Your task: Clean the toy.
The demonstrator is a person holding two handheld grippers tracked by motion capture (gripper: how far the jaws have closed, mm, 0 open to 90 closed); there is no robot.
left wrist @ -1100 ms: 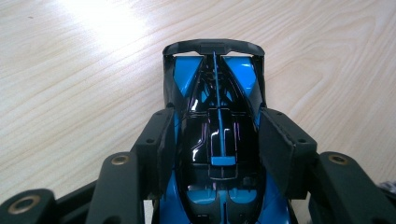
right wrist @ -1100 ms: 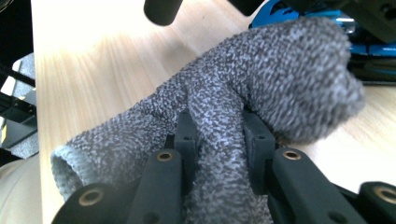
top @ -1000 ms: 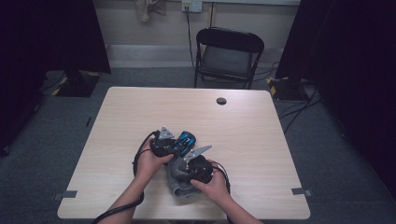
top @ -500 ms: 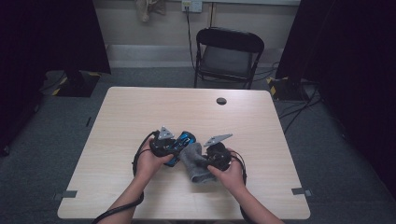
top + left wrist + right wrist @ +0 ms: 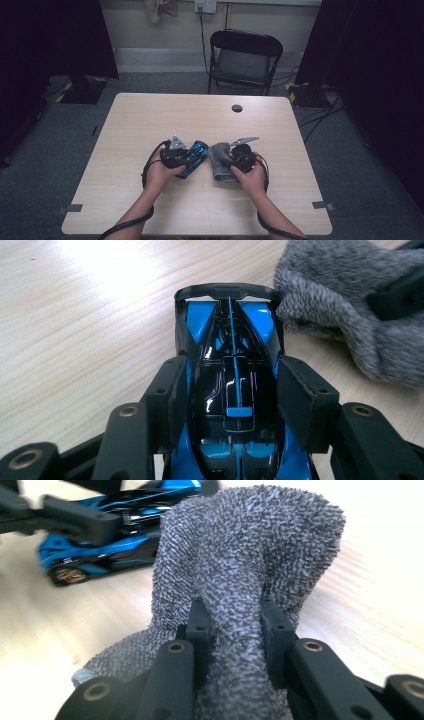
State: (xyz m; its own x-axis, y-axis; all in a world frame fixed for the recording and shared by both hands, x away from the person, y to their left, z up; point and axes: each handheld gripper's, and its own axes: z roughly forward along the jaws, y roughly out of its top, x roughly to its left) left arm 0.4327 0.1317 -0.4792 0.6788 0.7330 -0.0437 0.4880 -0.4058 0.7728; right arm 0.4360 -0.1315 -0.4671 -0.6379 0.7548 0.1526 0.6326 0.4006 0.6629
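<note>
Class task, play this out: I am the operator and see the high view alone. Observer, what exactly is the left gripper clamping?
Observer: The left gripper has both jaws pressed against the sides of a blue and black toy car.
Operator: And the right one?
Observer: The right gripper pinches a fold of the grey fuzzy cloth.
Operator: Do cloth and car touch?
Observer: In the left gripper view the cloth lies right by the car's black end bar; contact is unclear.

Blue-and-black plastic toy car (image 5: 232,385) glossy, smooth; grey fleecy cloth (image 5: 240,565) matt, nubbly; pale wood-grain table (image 5: 150,120) smooth, slight sheen.
</note>
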